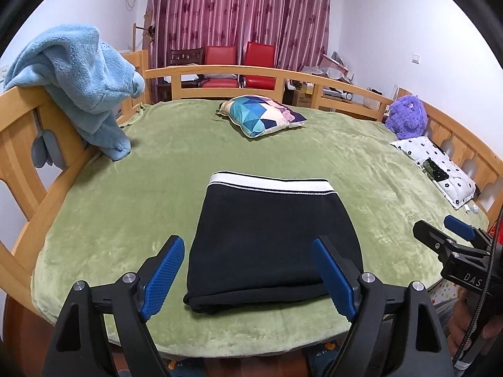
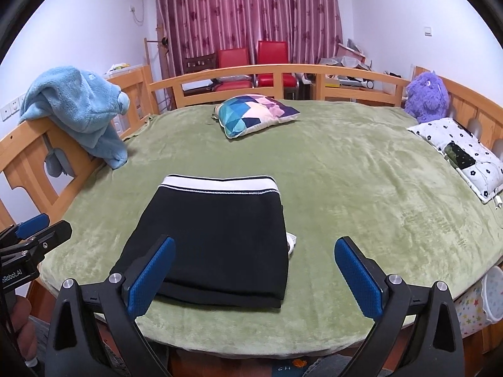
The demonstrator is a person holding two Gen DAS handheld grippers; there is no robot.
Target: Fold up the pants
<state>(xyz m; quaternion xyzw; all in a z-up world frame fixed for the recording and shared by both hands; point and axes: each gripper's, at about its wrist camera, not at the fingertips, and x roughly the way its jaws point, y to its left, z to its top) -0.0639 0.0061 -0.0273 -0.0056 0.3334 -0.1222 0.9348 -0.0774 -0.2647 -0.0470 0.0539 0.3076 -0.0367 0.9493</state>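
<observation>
The black pants with a white waistband lie folded into a flat rectangle on the green bedspread, waistband at the far edge. My left gripper hovers open above the near edge of the pants, its blue pads apart and holding nothing. In the right wrist view the same pants lie left of centre. My right gripper stands wide open over their near right corner, empty. A bit of white fabric pokes out at the right side of the fold. Each gripper shows at the edge of the other's view.
A patterned cushion lies at the far middle of the bed. A blue fleece blanket hangs over the wooden rail on the left. A purple plush toy and a white flowered pillow sit on the right. Red chairs stand behind the rail.
</observation>
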